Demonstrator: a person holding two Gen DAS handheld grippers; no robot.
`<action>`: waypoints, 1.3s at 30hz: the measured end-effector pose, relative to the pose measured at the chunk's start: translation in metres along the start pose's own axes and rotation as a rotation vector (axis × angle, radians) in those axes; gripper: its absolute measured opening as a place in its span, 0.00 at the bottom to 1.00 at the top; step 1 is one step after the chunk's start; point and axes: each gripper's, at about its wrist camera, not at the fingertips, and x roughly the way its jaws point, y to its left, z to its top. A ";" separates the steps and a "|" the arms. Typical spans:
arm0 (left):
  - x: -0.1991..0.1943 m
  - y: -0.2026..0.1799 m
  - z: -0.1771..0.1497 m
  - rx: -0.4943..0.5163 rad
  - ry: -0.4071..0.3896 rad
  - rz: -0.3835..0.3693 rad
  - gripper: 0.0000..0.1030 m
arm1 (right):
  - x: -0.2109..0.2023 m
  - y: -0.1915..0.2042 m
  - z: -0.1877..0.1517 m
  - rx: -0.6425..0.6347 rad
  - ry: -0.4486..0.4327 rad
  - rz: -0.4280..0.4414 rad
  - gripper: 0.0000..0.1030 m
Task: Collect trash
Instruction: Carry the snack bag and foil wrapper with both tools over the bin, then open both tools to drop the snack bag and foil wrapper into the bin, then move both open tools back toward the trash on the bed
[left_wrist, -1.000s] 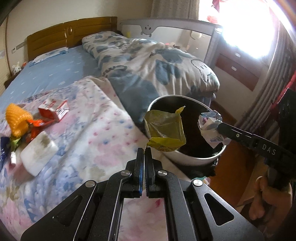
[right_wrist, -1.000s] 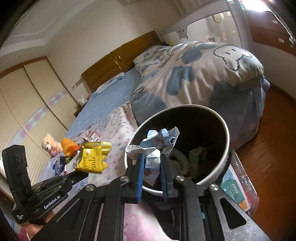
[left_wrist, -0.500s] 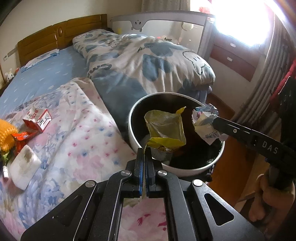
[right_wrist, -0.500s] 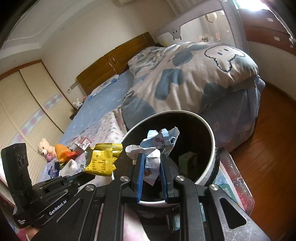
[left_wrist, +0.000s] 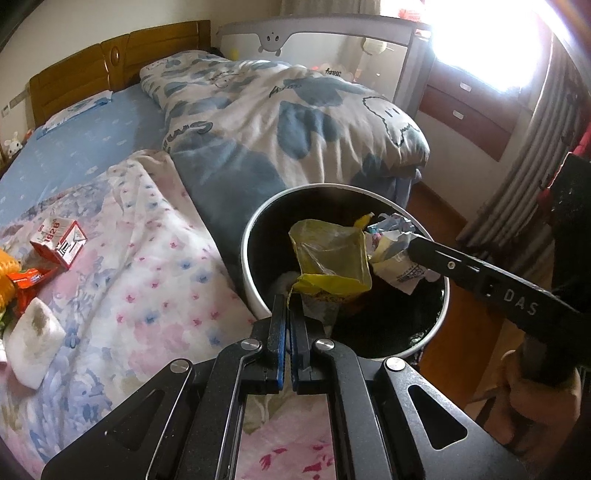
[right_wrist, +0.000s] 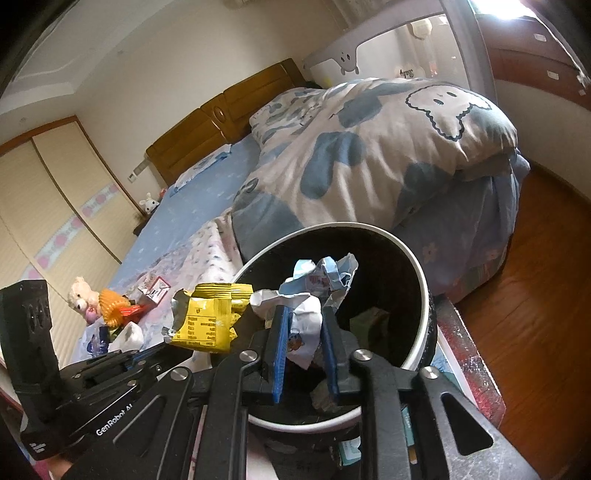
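A round trash bin (left_wrist: 250, 236), white rim and black inside, stands at the foot of the bed with some trash in it. My left gripper (left_wrist: 290, 300) is shut on the lower corner of a yellow snack wrapper (left_wrist: 328, 254), which hangs over the bin's mouth. My right gripper (right_wrist: 303, 314) holds a crumpled white and blue paper (right_wrist: 321, 280) above the bin (right_wrist: 424, 295); its jaws are opening while the paper still sits between the pads. In the right wrist view the yellow wrapper (right_wrist: 207, 317) shows to the left, touching the paper.
On the floral blanket (left_wrist: 147, 280) lie a red and white carton (left_wrist: 59, 243), a red wrapper (left_wrist: 29, 277), an orange toy (left_wrist: 5, 273) and a stained white pad (left_wrist: 33, 343). A folded duvet (left_wrist: 295, 122) lies behind the bin. Wooden floor (right_wrist: 535, 295) spreads to the right.
Both grippers have carried their trash from the bin's edge to over its opening. The wrapper and the paper now touch. The right jaws stand slightly wider.
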 end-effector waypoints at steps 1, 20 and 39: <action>0.001 0.000 0.000 -0.002 0.003 -0.001 0.03 | 0.002 -0.001 0.001 0.000 0.004 -0.005 0.20; -0.043 0.073 -0.054 -0.177 -0.022 0.092 0.42 | 0.002 0.027 -0.009 -0.002 0.003 0.017 0.84; -0.107 0.197 -0.126 -0.431 -0.064 0.254 0.43 | 0.041 0.153 -0.059 -0.178 0.126 0.203 0.88</action>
